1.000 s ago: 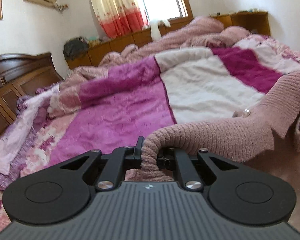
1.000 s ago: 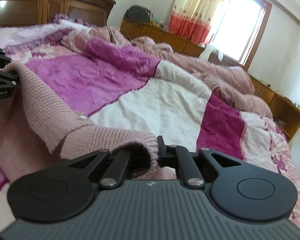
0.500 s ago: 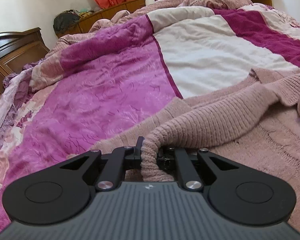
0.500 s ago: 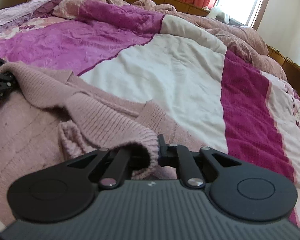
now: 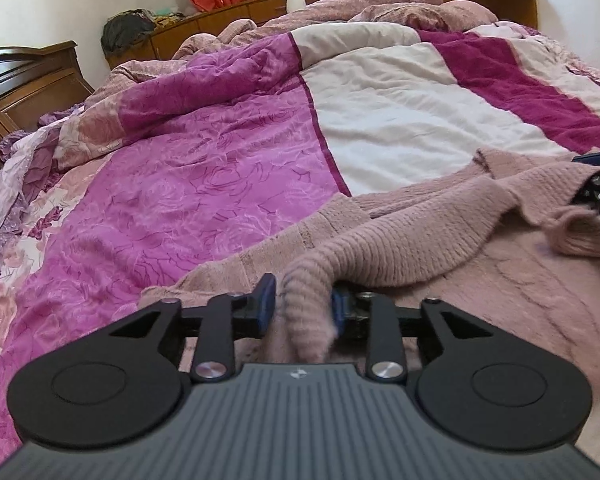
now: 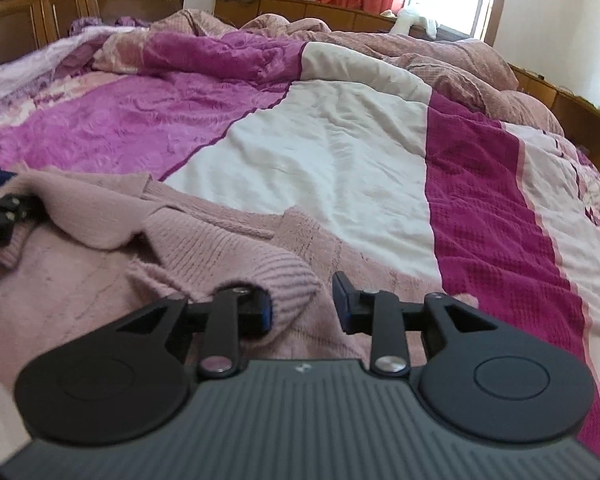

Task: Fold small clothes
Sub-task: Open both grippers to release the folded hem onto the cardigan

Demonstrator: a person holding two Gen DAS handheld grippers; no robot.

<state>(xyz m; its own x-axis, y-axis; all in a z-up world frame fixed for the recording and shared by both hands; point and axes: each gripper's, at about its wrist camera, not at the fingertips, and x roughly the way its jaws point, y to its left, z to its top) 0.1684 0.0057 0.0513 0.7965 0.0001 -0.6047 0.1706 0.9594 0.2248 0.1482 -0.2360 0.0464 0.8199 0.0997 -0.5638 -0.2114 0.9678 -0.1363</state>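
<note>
My left gripper (image 5: 302, 304) is opening, a ribbed fold of the pink knit sweater (image 5: 440, 216) loose between its jaws. My right gripper (image 6: 306, 300) is opening too, the sweater's rolled edge lying against its left finger (image 6: 260, 306) only. The sweater lies spread on the magenta-and-white quilt (image 6: 332, 160) covering the bed.

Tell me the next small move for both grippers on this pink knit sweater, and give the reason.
Probably draw both grippers straight back off the pink knit sweater. The left gripper and right gripper are opening, each with a fold of knit loose between its jaws, and the folded edge already lies down on the bedspread. Backing out cleanly should leave the fold undisturbed.
</note>
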